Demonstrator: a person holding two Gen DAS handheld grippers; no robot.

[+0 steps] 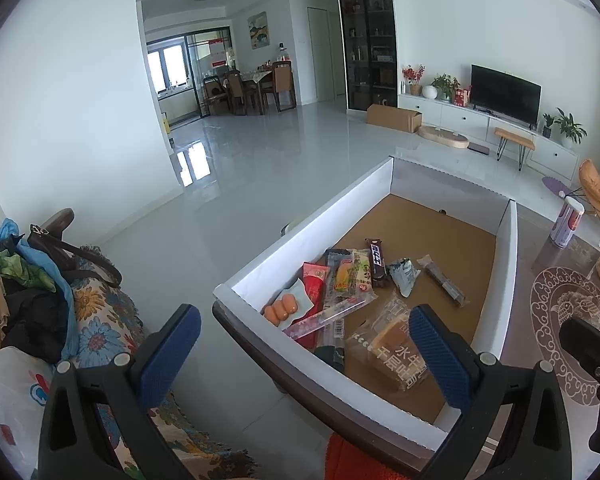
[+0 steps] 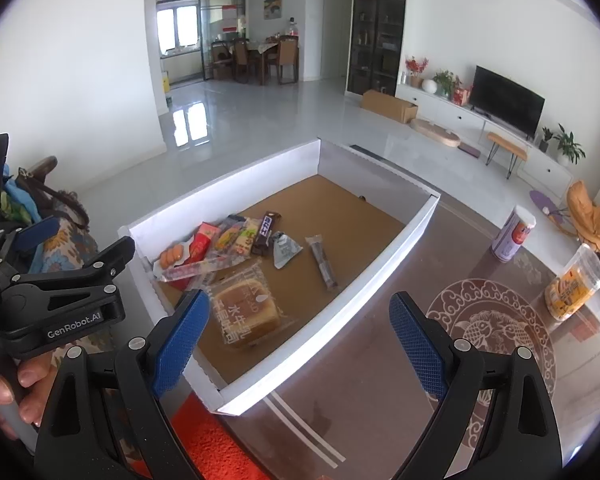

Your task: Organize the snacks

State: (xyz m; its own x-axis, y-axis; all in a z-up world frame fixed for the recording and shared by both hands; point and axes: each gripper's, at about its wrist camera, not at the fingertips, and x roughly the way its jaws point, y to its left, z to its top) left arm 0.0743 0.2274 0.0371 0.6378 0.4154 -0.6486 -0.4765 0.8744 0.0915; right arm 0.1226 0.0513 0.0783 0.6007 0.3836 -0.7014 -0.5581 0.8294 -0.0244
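Observation:
A white-walled cardboard box [image 1: 300, 256] [image 2: 356, 292] with a brown floor stands on the table. Inside lie several snack packets: a wrapped toast cake [image 1: 392, 348] [image 2: 246, 312], a dark chocolate bar [image 1: 377, 262] [image 2: 266, 232], a silver packet [image 1: 404, 276] [image 2: 286, 250], a long dark bar [image 1: 444, 280] [image 2: 322, 260] and a pack of orange sausages [image 1: 284, 308] [image 2: 171, 257]. My left gripper [image 1: 304, 352] is open and empty over the box's near corner; it also shows in the right wrist view [image 2: 80, 240]. My right gripper [image 2: 300, 340] is open and empty above the box's near right wall.
On the glass table right of the box stand a white-and-purple can [image 2: 514, 238] [image 1: 566, 226] and a clear tub of orange snacks [image 2: 574, 284]. A sofa with a floral cover, bags and clothes [image 1: 60, 292] is at the left. Red cloth [image 2: 216, 440] lies below the table edge.

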